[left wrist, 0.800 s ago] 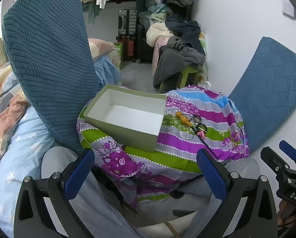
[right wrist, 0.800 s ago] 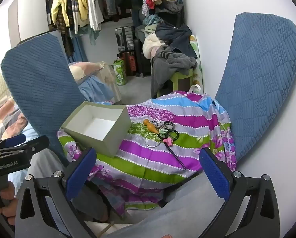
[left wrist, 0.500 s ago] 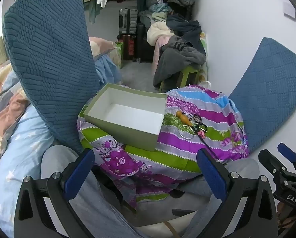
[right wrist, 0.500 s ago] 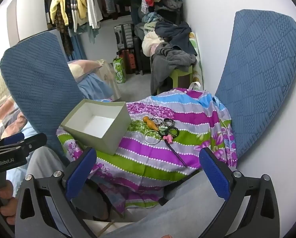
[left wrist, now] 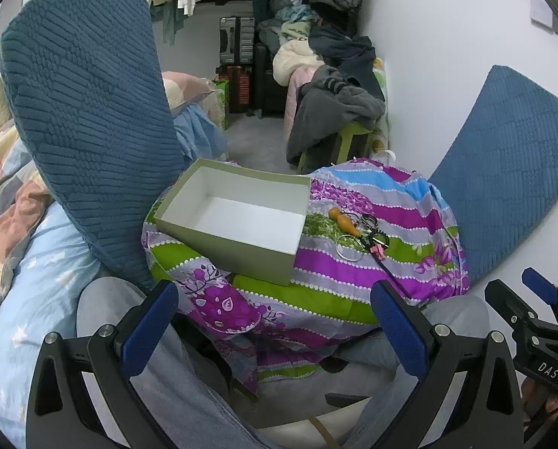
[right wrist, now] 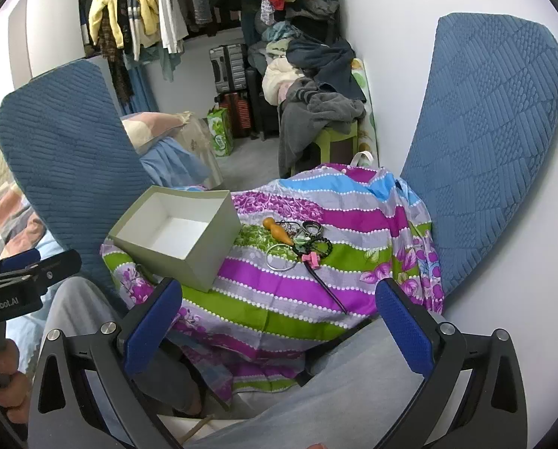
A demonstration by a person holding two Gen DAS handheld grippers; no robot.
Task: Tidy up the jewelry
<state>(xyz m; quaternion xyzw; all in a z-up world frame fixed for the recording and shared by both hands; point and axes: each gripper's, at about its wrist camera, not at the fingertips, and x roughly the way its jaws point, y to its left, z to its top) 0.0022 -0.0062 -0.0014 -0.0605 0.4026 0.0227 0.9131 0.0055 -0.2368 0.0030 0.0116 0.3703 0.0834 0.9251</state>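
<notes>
An open, empty grey-green box [left wrist: 237,213] with a white inside [right wrist: 174,232] sits on a striped purple and green cloth [left wrist: 357,273]. To its right lies a small jewelry pile [left wrist: 357,232] [right wrist: 297,243]: an orange wooden pendant, a silver bangle, rings, dark beads and a pink bow on a black cord. My left gripper [left wrist: 271,321] is open and empty, held back below the box. My right gripper [right wrist: 275,318] is open and empty, below the pile.
Two blue quilted cushions [left wrist: 88,119] [right wrist: 488,142] flank the cloth. Bedding [left wrist: 20,247] lies at the left. A white wall [right wrist: 391,56] is at the right. Piled clothes, suitcases [left wrist: 237,41] and a green stool stand behind.
Both views have shifted only slightly; the box and jewelry sit a little lower in the right wrist view. Both grippers stay open and empty.
</notes>
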